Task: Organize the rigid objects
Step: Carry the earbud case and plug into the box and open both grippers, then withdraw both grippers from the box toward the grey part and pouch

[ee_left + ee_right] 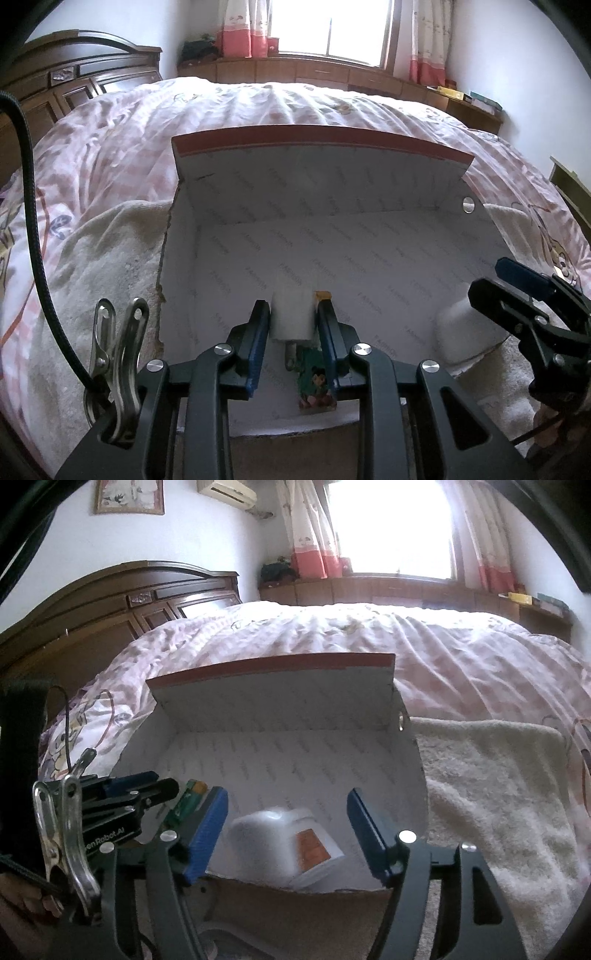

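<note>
An open cardboard box with a white printed lining lies on a cream towel on the bed; it also shows in the right wrist view. My left gripper is shut on a small white cylinder and holds it inside the box, above a green cartoon-printed item. My right gripper is open over the box's near right corner, with a white bottle with an orange label lying on the box floor between its fingers. The bottle also shows in the left wrist view.
The box lid stands up at the back. A cream towel spreads right of the box on the pink quilt. A dark wooden headboard is at the left, a window ledge behind.
</note>
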Demonstrator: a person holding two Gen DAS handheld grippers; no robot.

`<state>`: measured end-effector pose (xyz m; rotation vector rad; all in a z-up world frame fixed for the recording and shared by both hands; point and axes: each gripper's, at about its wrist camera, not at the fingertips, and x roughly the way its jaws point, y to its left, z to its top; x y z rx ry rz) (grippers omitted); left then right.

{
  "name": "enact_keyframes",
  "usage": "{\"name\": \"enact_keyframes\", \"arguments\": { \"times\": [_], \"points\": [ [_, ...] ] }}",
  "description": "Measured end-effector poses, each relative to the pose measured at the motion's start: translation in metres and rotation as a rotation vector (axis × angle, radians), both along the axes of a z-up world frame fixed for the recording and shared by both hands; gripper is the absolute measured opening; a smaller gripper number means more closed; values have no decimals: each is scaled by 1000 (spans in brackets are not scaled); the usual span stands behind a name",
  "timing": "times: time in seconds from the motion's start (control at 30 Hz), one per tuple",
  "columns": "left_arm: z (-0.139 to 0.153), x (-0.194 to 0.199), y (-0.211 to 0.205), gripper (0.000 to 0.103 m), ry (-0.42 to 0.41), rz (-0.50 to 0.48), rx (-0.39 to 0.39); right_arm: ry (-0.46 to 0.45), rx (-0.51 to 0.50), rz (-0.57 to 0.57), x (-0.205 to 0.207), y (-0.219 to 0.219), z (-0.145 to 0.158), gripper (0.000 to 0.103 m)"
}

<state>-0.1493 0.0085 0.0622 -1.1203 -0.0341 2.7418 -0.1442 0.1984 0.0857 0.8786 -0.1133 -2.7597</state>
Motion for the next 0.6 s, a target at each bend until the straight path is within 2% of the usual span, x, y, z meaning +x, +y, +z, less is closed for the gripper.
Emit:
{"name": "enact_keyframes", "arguments": {
  "times": [0.6],
  "points": [
    [13, 16, -8, 27, 21, 13, -1, -24, -31, -15, 13, 5, 4, 71]
  ]
}}
